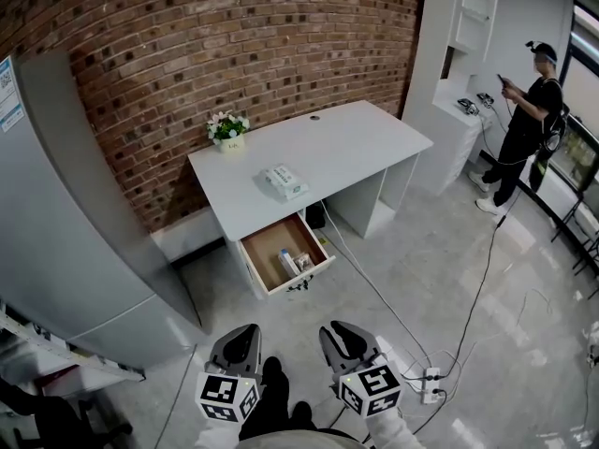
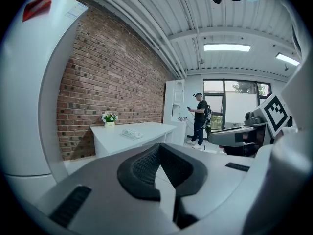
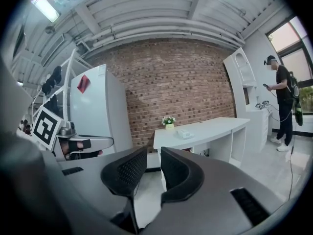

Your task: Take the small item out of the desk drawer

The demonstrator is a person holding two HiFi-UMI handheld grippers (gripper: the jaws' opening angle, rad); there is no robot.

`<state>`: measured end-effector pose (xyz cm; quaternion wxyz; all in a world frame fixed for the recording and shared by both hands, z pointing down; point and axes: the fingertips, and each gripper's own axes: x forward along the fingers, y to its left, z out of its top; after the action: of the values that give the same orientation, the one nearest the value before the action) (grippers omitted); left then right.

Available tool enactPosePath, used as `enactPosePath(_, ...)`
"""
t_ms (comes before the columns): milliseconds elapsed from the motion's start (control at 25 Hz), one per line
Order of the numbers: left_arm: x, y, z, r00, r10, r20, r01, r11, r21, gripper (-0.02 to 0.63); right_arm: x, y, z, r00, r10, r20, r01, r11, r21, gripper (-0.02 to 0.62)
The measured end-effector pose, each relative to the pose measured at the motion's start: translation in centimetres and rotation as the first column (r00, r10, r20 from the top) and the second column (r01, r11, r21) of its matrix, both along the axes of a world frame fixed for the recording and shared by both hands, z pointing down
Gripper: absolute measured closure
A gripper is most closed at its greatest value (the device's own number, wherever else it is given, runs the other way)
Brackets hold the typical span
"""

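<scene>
Two grippers low, well apart from desk [image 1: 328, 148]: approach not begun.
- Left gripper [image 1: 236, 346]: fingers together, empty.
- Drawer [image 1: 266, 247] at 12 o'clock, open for access; small item [image 1: 289, 264] inside.
- Right gripper [image 1: 344, 340]: fingers slightly apart, nothing between.

**Three cameras, one desk**

From the head camera we look steeply down from well back onto the white desk [image 1: 346, 143], its open drawer [image 1: 267, 246] and the brick wall [image 1: 234, 36]. The left gripper [image 1: 241, 333] and right gripper [image 1: 339, 330] sit at the bottom edge. In the left gripper view we look low and level along its own jaws toward the distant desk [image 2: 142, 131]. In the right gripper view we face the same desk [image 3: 210, 127]. All three share the desk, the wall and a standing person [image 1: 529, 120].
</scene>
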<state>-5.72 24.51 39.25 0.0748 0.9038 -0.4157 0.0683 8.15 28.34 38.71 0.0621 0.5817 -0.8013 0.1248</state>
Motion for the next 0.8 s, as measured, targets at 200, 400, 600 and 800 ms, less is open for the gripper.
enactPosePath(200,0.0,-1.8,0.7,1.000,0.004,0.000,-0.004,1.000,-0.014,0.589,-0.7,-1.8,0.8,0.999,-0.026,0.020,0.026,0.999,-0.027,0.453)
enactPosePath(400,0.0,-4.6,1.3,1.000,0.002,-0.006,-0.003,1.000,-0.028,0.589,-0.8,-4.3,1.6,0.999,-0.030,0.030,0.032,0.998,-0.053,0.424)
enactPosePath(600,0.3,-8.6,2.4,1.000,0.005,-0.011,-0.006,0.999,-0.051,0.589,-0.5,-8.0,2.8,0.999,-0.029,0.029,0.032,0.996,-0.088,0.402)
enactPosePath(800,0.7,-13.5,3.3,1.000,0.011,-0.014,-0.012,0.998,-0.067,0.588,-0.3,-12.6,4.2,0.999,-0.028,0.030,0.031,0.992,-0.120,0.399)
